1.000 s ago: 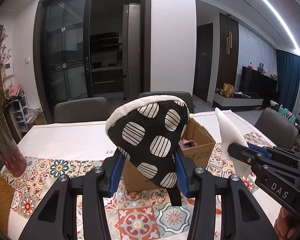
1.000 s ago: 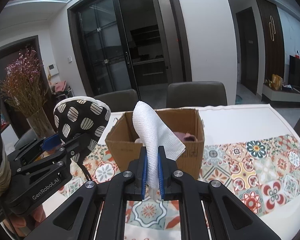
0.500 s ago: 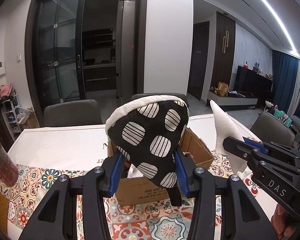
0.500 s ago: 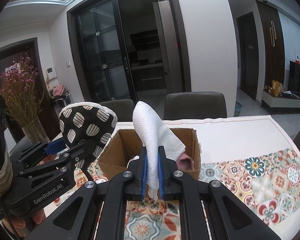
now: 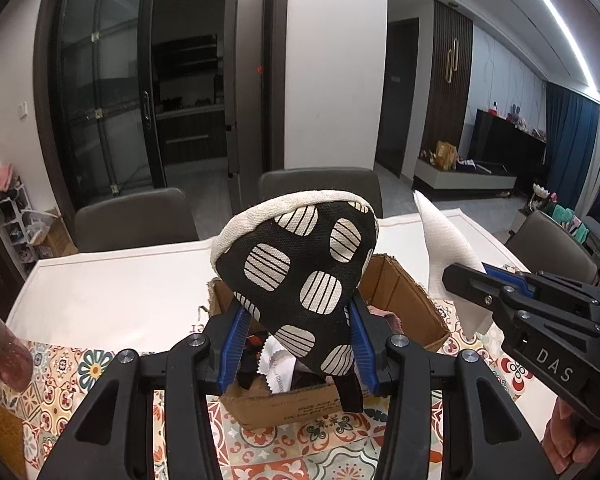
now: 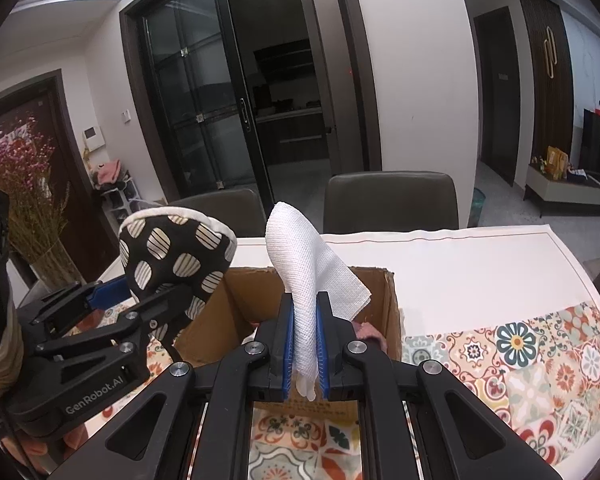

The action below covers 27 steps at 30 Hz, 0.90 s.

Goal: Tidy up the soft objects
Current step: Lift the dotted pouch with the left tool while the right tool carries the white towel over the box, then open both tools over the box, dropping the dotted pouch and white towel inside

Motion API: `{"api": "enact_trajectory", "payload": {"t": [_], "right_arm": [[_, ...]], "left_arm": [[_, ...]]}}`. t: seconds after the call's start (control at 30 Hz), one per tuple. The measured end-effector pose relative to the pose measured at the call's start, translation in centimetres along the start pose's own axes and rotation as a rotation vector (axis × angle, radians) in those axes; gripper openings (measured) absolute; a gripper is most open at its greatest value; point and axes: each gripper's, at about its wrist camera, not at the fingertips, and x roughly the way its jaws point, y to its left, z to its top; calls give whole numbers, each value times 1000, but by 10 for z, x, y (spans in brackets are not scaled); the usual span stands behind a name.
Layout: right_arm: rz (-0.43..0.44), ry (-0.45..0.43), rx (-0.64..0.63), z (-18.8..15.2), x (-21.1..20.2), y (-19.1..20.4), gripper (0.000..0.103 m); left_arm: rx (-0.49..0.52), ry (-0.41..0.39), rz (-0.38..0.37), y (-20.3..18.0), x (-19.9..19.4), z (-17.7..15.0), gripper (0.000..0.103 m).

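Left gripper (image 5: pixel 296 350), jaws closed about halfway on the narrow lower part of a black pot holder (image 5: pixel 300 264) patterned with striped cream spots and edged in cream binding. Right gripper (image 6: pixel 303 350), jaws nearly together, pinching a folded white cloth (image 6: pixel 306 276) by its lower end. Both items are carried in the air above an open cardboard box (image 5: pixel 404 312) that stands on a table (image 6: pixel 460 272) with a patterned tile runner (image 6: pixel 540 360); the pot holder hangs over the near left part of the opening, the cloth over the near edge. Inside the box, a pinkish fabric (image 6: pixel 366 332) and a pale zigzag-edged piece (image 5: pixel 274 364) are visible.

Handling, as judged: both items are light, soft and non-fragile. The pot holder appears padded and holds its domed shape, so a grip across its narrow end suffices. The cloth is thin and limp beyond the jaws; its free corner droops to the right, and a hold near the fold keeps it gathered.

Orientation: each item's long axis runs roughly vertically. The pot holder's broad rounded end points up and slightly far; the cloth's rounded folded tip points up, leaning left.
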Motion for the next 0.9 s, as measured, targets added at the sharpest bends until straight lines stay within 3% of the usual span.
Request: {"api": "enact_trajectory", "payload": {"t": [0.23, 0.63, 0.9], "right_arm": [[4, 46, -2, 8, 22, -2, 11], [23, 216, 27, 2, 86, -13, 11], [4, 266, 41, -10, 105, -20, 14]], "left_arm": [[1, 75, -38, 4, 28, 10, 47], [4, 215, -43, 8, 89, 12, 49], [26, 280, -29, 7, 112, 0, 62]]}}
